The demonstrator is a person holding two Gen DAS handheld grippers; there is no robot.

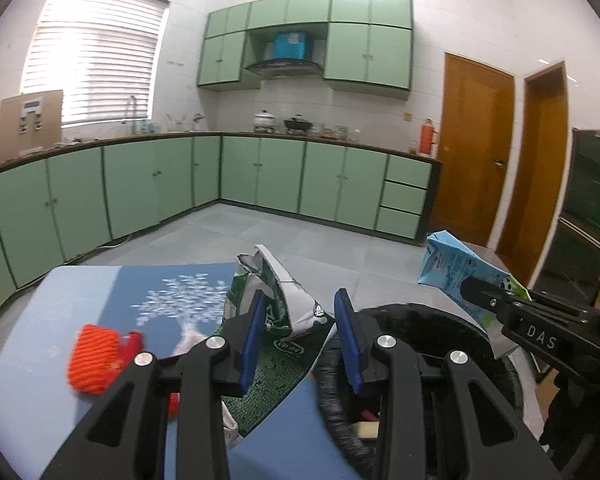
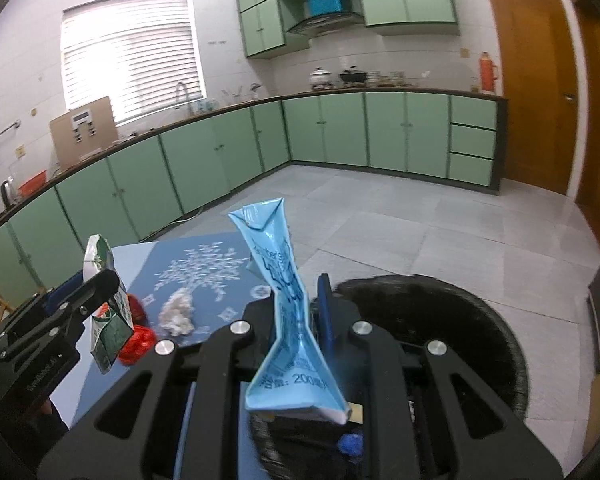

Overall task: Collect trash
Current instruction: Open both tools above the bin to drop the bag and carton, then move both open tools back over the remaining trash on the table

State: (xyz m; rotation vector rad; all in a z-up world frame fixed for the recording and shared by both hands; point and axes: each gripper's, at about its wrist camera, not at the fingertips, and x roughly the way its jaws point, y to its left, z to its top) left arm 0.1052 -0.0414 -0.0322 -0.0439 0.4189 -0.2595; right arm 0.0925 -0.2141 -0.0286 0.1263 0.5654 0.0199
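Left wrist view. Left gripper [image 1: 300, 332] at lower centre, blue pads parted fairly wide. Crumpled green-and-white paper carton [image 1: 274, 300] standing between the pads, leaning on the left pad [image 1: 252, 344]; clear gap before the right pad, so not pinched here. Carton base resting over the blue table mat with white tree print [image 1: 148, 300], lower left. Orange knitted mesh scrap [image 1: 94, 358] blurred at lower left on that mat. Round black trash bin [image 1: 484, 332] at lower right, rim just beside the mat. Right gripper [image 1: 496, 304] entering from the right edge, closed on the flattened light-blue drink carton [image 1: 448, 264], carton raised above the bin rim.

Right wrist view. Blue carton at centre frame, pinched at its waist between the right gripper's pads, ends flaring above and below, hanging over the bin mouth at lower right. Left gripper [image 2: 100, 300] at left edge with the green carton beside it; grip not clear from this side. White crumpled tissue wad [image 2: 176, 314] and red mesh on the mat, centre left.

Handling, by judgement: both cartons light, empty, crushable, waxy and a bit slick. Best taken across a flattened fold or waist, not a puffed corner. Tissue soft; mesh snag-prone.
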